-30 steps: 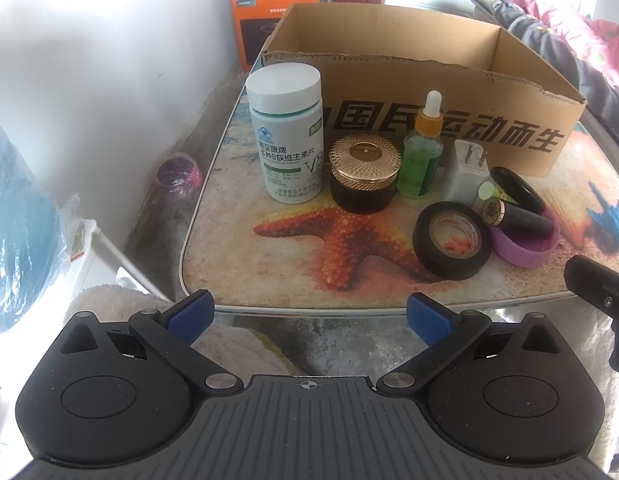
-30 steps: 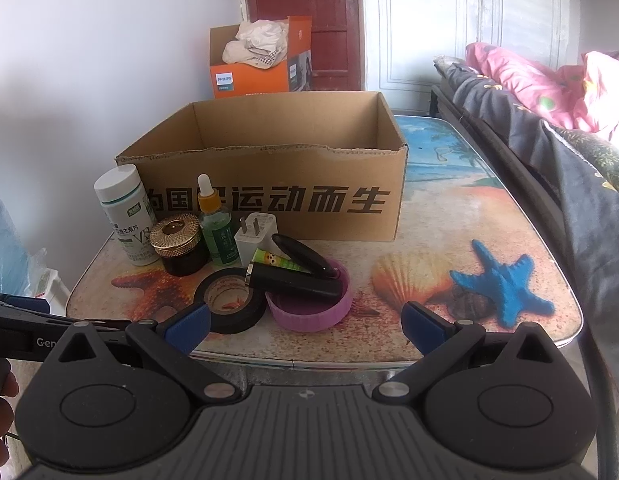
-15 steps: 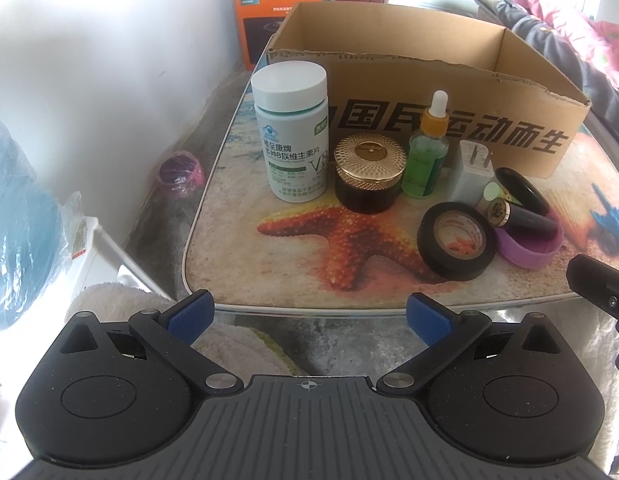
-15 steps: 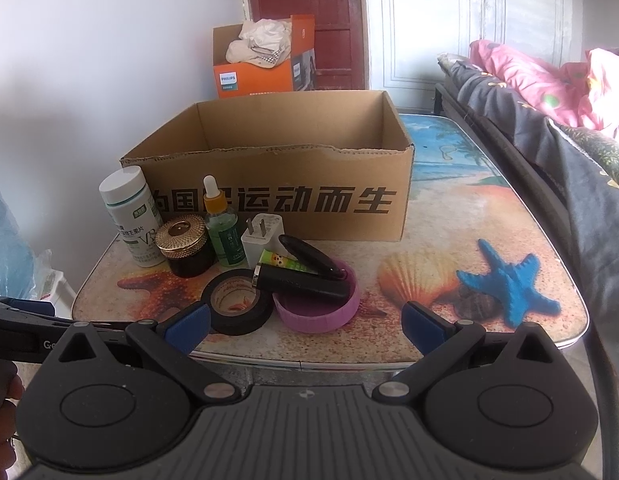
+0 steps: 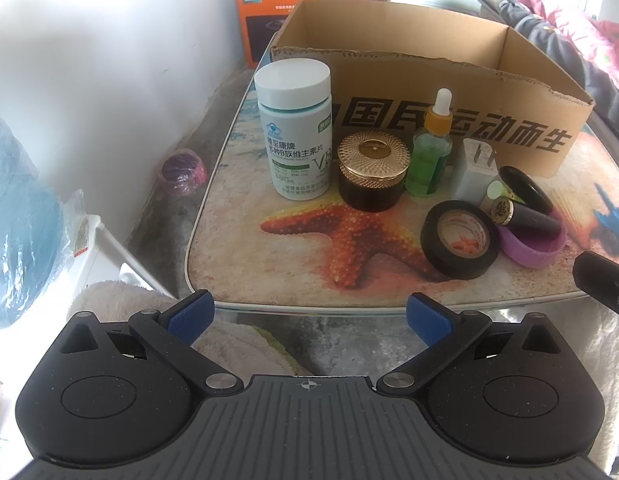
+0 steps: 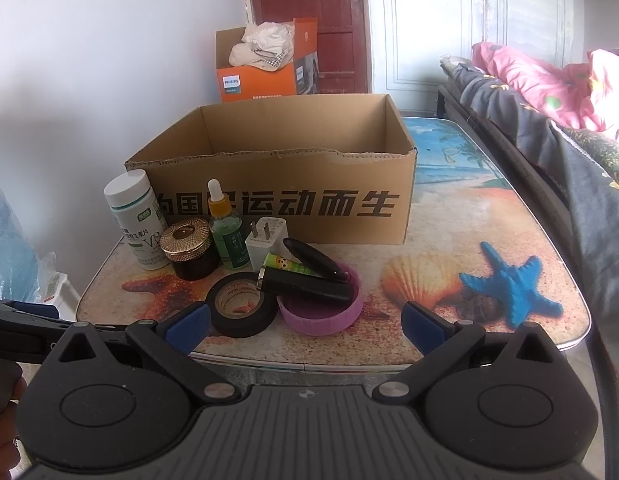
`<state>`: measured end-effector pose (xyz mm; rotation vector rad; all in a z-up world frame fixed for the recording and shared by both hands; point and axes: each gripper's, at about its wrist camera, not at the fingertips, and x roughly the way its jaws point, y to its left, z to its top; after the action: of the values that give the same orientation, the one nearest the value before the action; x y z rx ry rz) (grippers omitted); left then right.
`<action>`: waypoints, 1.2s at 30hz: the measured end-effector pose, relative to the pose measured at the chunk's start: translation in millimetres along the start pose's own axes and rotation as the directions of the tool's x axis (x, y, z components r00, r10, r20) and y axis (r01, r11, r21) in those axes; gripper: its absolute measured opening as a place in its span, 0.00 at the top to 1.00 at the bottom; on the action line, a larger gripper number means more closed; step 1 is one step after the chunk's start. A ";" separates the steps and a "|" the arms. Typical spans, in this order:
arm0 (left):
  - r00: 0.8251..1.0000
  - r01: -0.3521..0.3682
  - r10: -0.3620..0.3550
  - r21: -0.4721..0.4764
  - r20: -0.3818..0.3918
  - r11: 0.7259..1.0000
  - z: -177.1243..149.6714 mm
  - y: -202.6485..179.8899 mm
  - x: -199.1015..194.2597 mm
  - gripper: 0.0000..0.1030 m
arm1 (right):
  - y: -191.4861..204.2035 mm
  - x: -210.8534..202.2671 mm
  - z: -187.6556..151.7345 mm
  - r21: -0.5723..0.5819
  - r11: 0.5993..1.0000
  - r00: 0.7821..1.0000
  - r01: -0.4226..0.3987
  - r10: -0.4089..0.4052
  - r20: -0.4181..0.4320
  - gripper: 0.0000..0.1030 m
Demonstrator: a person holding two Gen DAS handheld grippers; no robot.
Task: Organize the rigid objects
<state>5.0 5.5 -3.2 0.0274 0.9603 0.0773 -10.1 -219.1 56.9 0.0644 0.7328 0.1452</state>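
Observation:
An open cardboard box (image 5: 449, 120) (image 6: 277, 200) stands on the beach-print table. In front of it sit a white vitamin bottle (image 5: 295, 132) (image 6: 135, 220), a gold-lidded dark jar (image 5: 371, 172) (image 6: 189, 248), a green dropper bottle (image 5: 431, 152) (image 6: 225, 228), a white plug charger (image 5: 473, 172) (image 6: 265, 240), a black tape roll (image 5: 461, 240) (image 6: 243, 304) and a purple lid (image 5: 537, 244) (image 6: 321, 312) with a black tube (image 6: 305, 286) across it. My left gripper (image 5: 309, 316) hangs open before the table's near edge. My right gripper (image 6: 305, 326) is open too, just short of the tape and lid.
An orange Philips box (image 6: 265, 68) stands behind the cardboard box by a red door. A bed with dark and pink bedding (image 6: 549, 112) lines the table's right side. A blue water jug (image 5: 17, 220) and white wall lie left. The table's right half (image 6: 489, 240) holds only printed shells.
Both grippers have crept slightly closer to the table, so the objects look a little larger. Nothing on the table has moved and both stay open.

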 end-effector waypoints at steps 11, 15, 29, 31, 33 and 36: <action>1.000 0.001 -0.001 0.009 -0.003 1.000 1.8 -3.1 1.8 0.00 | -2.2 -1.2 3.4 0.003 1.000 1.000 -0.023 0.023 0.018 0.00; 1.000 0.006 -0.006 0.022 -0.004 1.000 4.6 -7.6 4.7 0.00 | -6.5 0.6 5.8 0.012 0.999 0.999 -0.030 0.029 0.026 0.00; 0.986 0.139 -0.149 0.133 0.074 0.981 17.1 -33.5 5.8 0.00 | -33.4 13.3 14.0 0.076 0.991 0.992 -0.112 0.107 0.074 0.00; 0.975 0.185 -0.202 0.167 0.094 0.968 19.1 -39.5 4.2 0.00 | -42.7 14.9 16.3 0.106 0.984 0.987 -0.146 0.138 0.083 0.00; 0.962 0.224 -0.250 0.205 0.109 0.953 22.2 -47.1 4.6 0.00 | -53.8 18.0 18.3 0.154 0.969 0.980 -0.192 0.181 0.082 0.00; 0.948 0.263 -0.300 0.264 0.111 0.928 28.7 -61.7 8.1 0.03 | -73.5 28.2 19.5 0.264 0.925 0.962 -0.273 0.264 0.067 0.00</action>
<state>36.4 -55.1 3.1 0.1216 0.8104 -0.3078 31.8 -287.6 44.7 0.4300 0.7074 0.3046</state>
